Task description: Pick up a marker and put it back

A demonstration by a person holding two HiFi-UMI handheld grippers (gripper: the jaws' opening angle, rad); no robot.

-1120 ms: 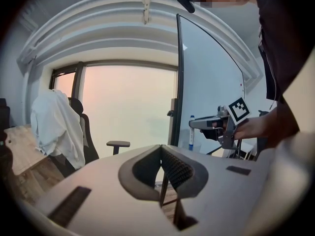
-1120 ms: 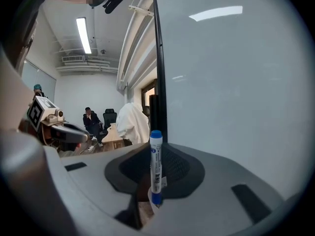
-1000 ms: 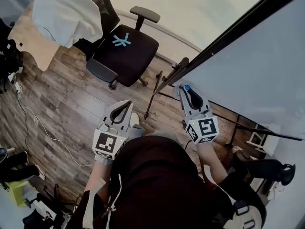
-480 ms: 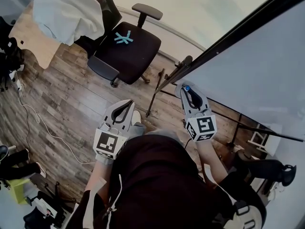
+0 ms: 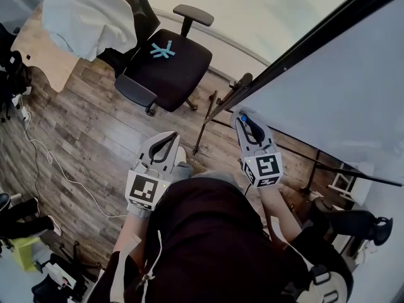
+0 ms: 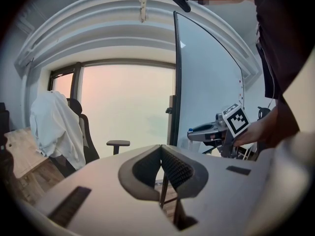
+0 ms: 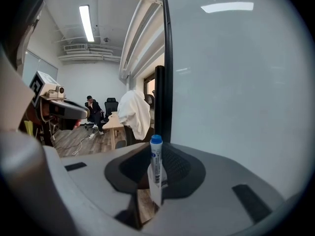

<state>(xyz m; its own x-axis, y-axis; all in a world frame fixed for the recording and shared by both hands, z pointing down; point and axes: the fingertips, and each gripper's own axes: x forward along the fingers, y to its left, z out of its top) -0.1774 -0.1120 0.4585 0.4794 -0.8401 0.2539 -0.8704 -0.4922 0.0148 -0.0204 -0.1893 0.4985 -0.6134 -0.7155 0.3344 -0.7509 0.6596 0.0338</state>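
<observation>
The right gripper's jaws clamp a white marker with a blue cap, upright between them. A dark-framed whiteboard fills the right side. A draped white cloth hangs farther back, left of the frame.

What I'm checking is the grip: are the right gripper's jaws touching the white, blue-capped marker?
Touching. The right gripper view shows the right gripper shut on the white, blue-capped marker, pads against its barrel.
</observation>
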